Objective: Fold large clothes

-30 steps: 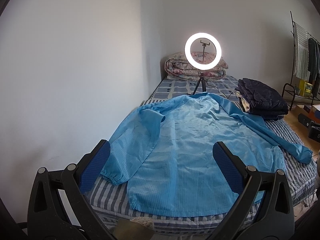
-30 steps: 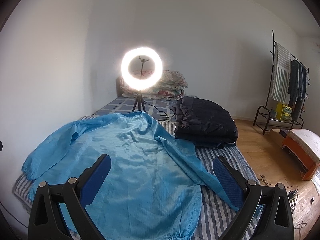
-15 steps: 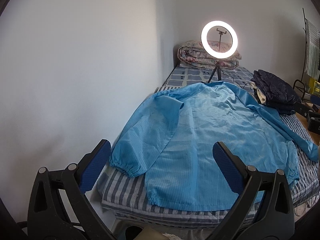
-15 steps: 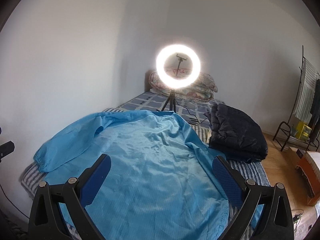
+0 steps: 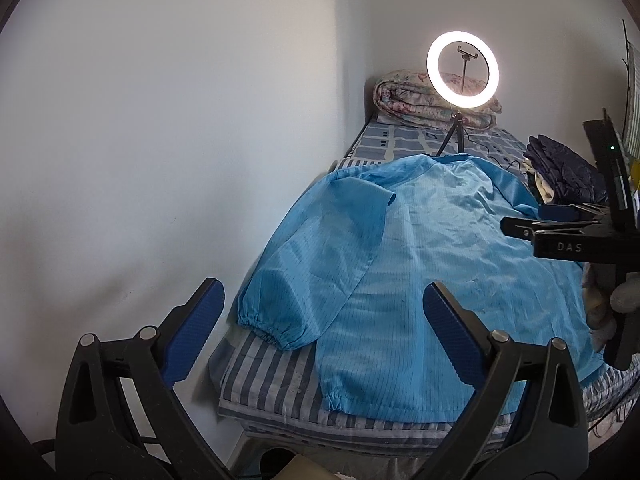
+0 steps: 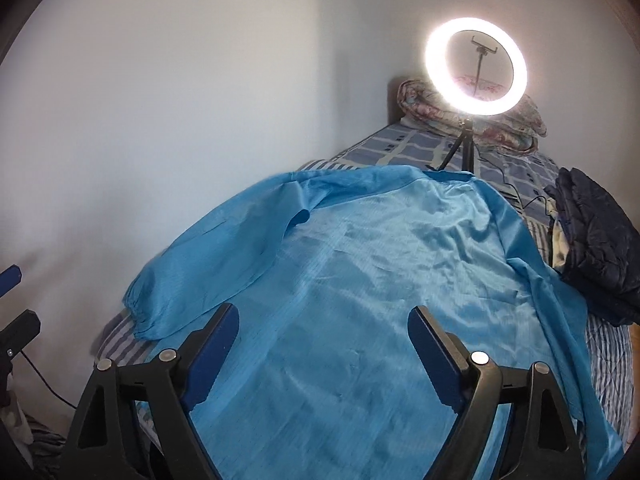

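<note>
While the garment lay spread out, the scene was recorded as follows.

Garment: a large blue jacket [image 5: 440, 248] was laid flat across the bed [image 5: 272, 384], hem toward the cameras and collar toward the far end.
Left sleeve: the sleeve [image 5: 312, 272] by the wall was seen folded down alongside the body, its gathered cuff resting on the striped sheet.
Right sleeve: the other sleeve [image 6: 560, 312] was stretched out toward the bed's right edge.
Left claw: the left claw [image 5: 320, 320] was held wide open above the near left corner of the bed; nothing was gripped.
Right claw: the right claw [image 6: 324, 344] was held over the lower body of the jacket, its jaws closing yet well apart; no cloth was pinched between them.
Far end: a lit ring light [image 5: 463, 70] on a tripod was stood on the bed, before a rolled quilt [image 5: 404, 100].
Right side: a folded dark jacket [image 6: 596, 240] was placed just beside the outstretched sleeve.
</note>
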The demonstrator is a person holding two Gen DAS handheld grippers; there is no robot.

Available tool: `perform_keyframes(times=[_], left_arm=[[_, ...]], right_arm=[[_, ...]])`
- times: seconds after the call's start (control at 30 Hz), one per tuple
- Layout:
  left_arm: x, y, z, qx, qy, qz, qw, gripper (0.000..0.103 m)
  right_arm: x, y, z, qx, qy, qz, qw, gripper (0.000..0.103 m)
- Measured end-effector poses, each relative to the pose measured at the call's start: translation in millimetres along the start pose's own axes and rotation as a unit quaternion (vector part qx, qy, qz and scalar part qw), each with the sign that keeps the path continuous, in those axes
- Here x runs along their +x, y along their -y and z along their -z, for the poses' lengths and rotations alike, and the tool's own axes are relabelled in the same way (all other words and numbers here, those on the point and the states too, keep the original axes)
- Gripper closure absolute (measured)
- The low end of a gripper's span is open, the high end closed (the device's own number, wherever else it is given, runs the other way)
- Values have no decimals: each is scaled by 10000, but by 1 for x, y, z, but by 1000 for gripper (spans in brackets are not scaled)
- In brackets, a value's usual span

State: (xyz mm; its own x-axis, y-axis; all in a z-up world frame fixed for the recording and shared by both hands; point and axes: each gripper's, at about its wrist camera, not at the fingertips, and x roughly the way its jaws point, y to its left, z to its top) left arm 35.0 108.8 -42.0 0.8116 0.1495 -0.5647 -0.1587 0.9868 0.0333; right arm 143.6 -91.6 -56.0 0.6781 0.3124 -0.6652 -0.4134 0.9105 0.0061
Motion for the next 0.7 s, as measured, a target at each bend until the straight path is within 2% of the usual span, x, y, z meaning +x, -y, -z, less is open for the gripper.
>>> perform_keyframes(times=[0.13,0.27,0.43,0.6,0.7], left_arm=[[5,-6,4,-79,-80,12,9999,4],[12,-14,17,-162,-217,142,9995,4],[23,-22,43,-315,-650,391,9966,5],[31,-28,64,-382,-990,503,9931,17],[32,-28,68,-398,-1070,562,9919,21]], right_arm=[[31,-15,-2,-101,-273,-296,9991,19],[64,-21,-3,214,-650,-791,9945,21],[108,-32,1,572,-1117,-1268,9840,34],[148,-51,7,821,-1565,-1723,9691,38],[173,-60,9,1115,-1802,-1939,9579,47]])
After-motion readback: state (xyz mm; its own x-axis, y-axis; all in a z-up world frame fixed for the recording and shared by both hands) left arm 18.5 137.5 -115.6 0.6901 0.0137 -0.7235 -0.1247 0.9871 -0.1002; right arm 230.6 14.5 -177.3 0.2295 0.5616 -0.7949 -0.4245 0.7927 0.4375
